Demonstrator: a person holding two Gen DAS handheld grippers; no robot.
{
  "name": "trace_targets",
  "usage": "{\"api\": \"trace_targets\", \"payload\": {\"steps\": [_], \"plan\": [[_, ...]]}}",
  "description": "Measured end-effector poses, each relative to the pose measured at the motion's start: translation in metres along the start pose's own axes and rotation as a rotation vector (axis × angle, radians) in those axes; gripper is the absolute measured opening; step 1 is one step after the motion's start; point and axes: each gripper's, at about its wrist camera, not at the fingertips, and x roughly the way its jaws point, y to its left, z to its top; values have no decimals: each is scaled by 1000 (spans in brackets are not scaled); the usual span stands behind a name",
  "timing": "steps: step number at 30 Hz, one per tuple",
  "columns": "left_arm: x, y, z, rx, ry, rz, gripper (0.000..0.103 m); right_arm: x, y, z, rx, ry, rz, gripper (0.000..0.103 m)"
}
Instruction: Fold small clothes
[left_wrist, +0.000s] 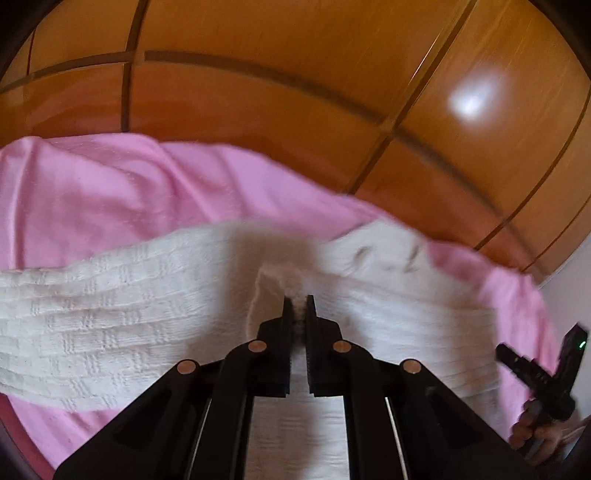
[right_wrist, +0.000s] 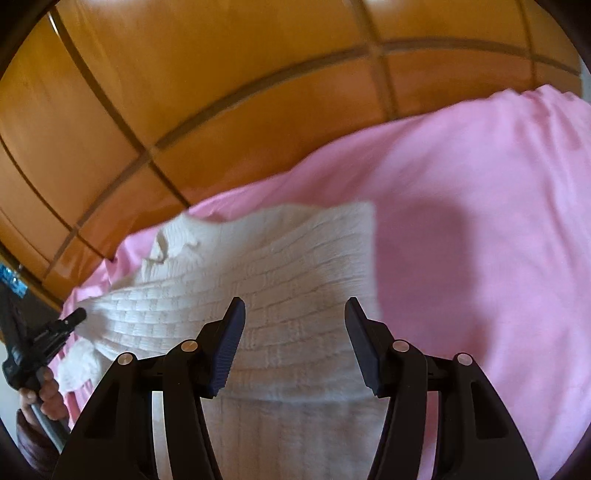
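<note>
- White knit garment (left_wrist: 110, 317) — spread on pink sheet (left_wrist: 110, 192), wooden panelling (left_wrist: 295, 92) behind.
- Left tongs (left_wrist: 299, 306) — clamped together on a pinched edge of the knit, near its middle.
- Right tongs (right_wrist: 295, 314) — apart, empty, hovering above the knit's other side.
- Advice, by judgement — keep pinch firm, carry edge low and straight across, match hems before release; right tongs ready to pin the flat layer.

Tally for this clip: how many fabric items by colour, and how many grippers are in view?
White knitted garment: 1
Pink cloth underneath it: 1
Grippers: 2, the left gripper pinching a fold of the white knit, the right gripper open above it
Total: 4
</note>
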Motion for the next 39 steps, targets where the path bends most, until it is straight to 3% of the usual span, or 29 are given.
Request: {"api": "trace_targets", "payload": {"steps": [2, 4, 6, 8, 13, 15, 18, 20, 25, 28, 36, 39], "plan": [[19, 0, -11, 29, 74, 46, 10, 28, -1, -6, 9, 55, -58, 55], [25, -2, -22, 58, 80, 102, 18, 33, 8, -16, -80, -7, -110, 58], [20, 0, -27, 54, 54, 113, 24, 32, 16, -22, -119, -39, -152, 59], [5, 9, -29, 0, 24, 115, 49, 33, 21, -25, -143, -49, -178, 61], [-47, 64, -44, -190, -34, 52, 57, 18, 33, -25, -166, -61, -229, 70], [-64, 89, -54, -255, -41, 50, 57, 3, 41, -29, -159, -101, -227, 79], [-92, 143, -77, -391, -58, 68, 55, -16, 62, -50, -191, -108, -177, 81], [-114, 187, -96, -501, -87, 64, 46, -20, 72, -66, -212, -91, -144, 84], [-165, 273, -129, -712, -173, 150, 40, -6, 88, -107, -271, -18, -128, 85], [-187, 316, -142, -819, -226, 168, 40, 3, 88, -118, -285, -26, -161, 88], [-183, 388, -144, -1004, -269, 133, 43, 7, 95, -119, -314, -13, -194, 93], [-172, 395, -138, -1040, -292, 131, 36, 8, 96, -120, -321, -10, -202, 94]]}}
